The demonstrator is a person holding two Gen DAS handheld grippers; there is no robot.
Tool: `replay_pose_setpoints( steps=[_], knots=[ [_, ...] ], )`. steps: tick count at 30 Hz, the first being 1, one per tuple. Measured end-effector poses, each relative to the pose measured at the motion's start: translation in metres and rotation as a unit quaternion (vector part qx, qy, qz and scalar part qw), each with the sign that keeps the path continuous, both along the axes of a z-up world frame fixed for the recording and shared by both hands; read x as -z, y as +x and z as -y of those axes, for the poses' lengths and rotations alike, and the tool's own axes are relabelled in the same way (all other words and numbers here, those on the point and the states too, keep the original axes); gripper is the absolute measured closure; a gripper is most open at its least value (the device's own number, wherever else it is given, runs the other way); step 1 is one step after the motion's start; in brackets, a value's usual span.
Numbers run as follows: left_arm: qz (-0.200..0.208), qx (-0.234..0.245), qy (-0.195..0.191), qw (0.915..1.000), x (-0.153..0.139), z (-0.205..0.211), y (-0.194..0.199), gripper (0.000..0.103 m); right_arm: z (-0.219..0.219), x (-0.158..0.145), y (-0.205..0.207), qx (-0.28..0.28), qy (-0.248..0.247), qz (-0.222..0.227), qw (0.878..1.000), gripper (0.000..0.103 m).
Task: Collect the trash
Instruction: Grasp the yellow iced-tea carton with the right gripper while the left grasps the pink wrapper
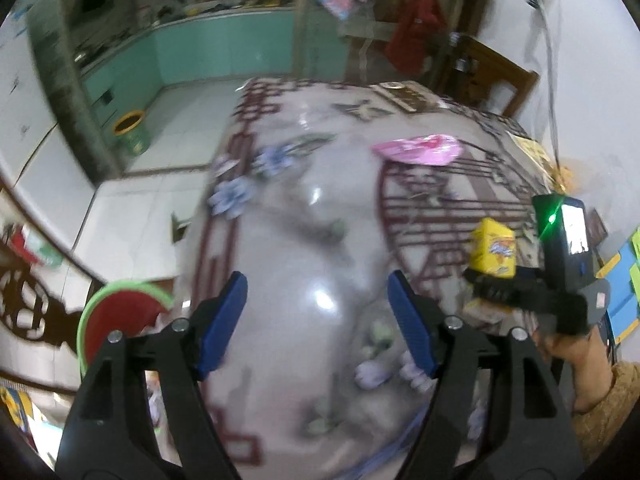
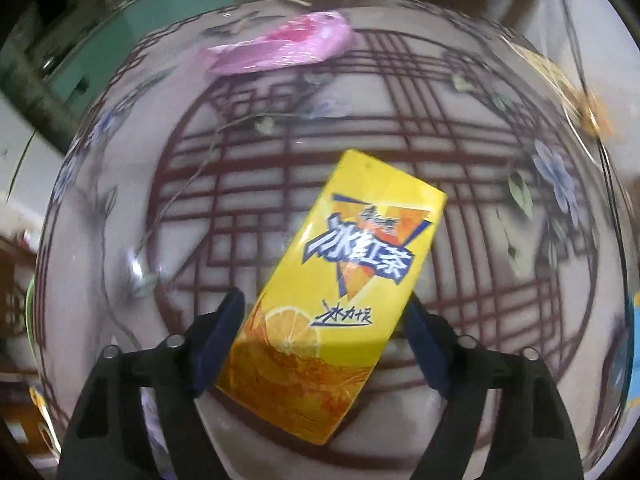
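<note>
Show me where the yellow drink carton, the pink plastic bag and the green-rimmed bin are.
yellow drink carton (image 2: 340,280): right wrist view, printed front face.
pink plastic bag (image 1: 420,150): left wrist view, middle of the crumpled bag.
green-rimmed bin (image 1: 116,316): left wrist view, red inside.

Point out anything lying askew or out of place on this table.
The yellow drink carton lies flat and slanted between the right gripper fingers. A crumpled pink plastic bag sits near the table's far edge.

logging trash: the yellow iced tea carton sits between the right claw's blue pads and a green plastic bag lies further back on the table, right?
One slip: the plastic bag is pink, not green, as the right wrist view shows. The yellow iced tea carton does sit between the right claw pads, bag further back on the patterned table.
</note>
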State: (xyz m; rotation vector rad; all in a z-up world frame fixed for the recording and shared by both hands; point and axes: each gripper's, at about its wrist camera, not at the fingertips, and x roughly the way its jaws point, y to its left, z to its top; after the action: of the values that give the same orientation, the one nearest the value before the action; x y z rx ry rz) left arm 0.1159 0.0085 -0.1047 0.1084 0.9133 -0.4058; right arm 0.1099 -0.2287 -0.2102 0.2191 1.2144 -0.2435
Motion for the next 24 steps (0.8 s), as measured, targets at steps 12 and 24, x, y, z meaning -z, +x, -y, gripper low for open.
replay_pose_setpoints(
  steps=[12, 24],
  knots=[
    [0.019, 0.169, 0.063, 0.9834, 0.033, 0.164, 0.093, 0.027, 0.085, -0.032, -0.025, 0.000, 0.030, 0.039, 0.999, 0.039],
    [0.005, 0.286, 0.098, 0.9532, 0.094, 0.257, 0.188, 0.024, 0.123, -0.021, -0.012, 0.033, 0.087, 0.048, 0.995, 0.039]
  ],
)
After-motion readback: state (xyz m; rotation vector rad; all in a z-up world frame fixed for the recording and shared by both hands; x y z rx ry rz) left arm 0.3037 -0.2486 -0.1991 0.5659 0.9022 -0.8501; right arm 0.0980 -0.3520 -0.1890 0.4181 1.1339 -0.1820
